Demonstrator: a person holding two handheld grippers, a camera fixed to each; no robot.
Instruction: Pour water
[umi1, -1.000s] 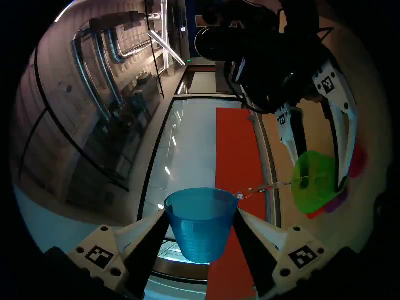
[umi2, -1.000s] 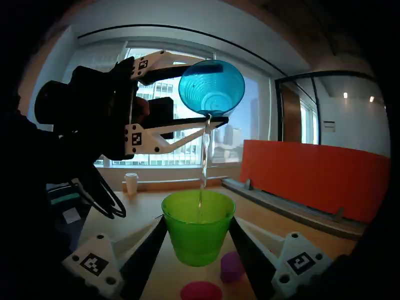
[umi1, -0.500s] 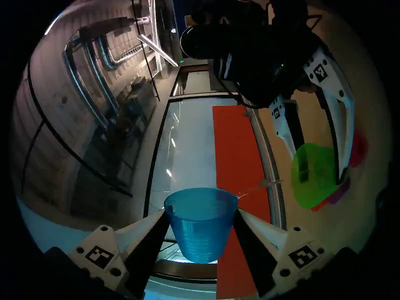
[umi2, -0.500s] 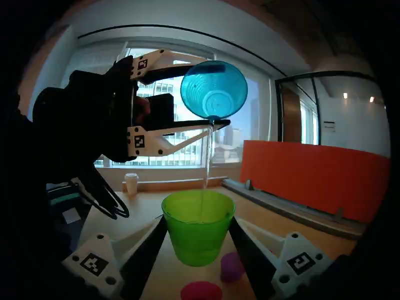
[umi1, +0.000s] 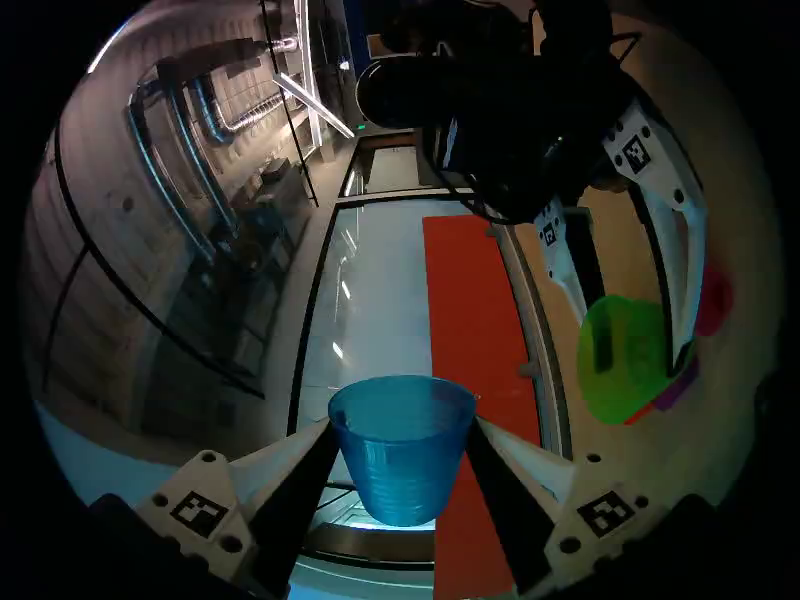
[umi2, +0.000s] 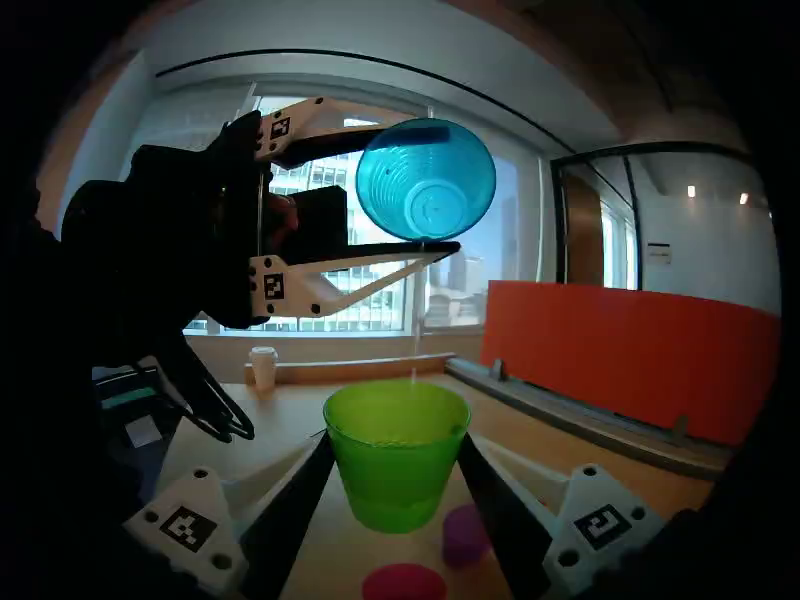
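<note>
We see the left gripper clamping the blue cup, tipped above the green cup pinched upright by the right gripper; both grippers bear square markers.

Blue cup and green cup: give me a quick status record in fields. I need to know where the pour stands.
blue cup: tipped on its side, mouth facing the right gripper view, above the green cup
green cup: upright, water looks low in it, well below the rim
stream: no steady stream visible, at most a faint drip
left gripper: shut on blue cup
right gripper: shut on green cup
table: purple object and pink object lie below the green cup
</note>
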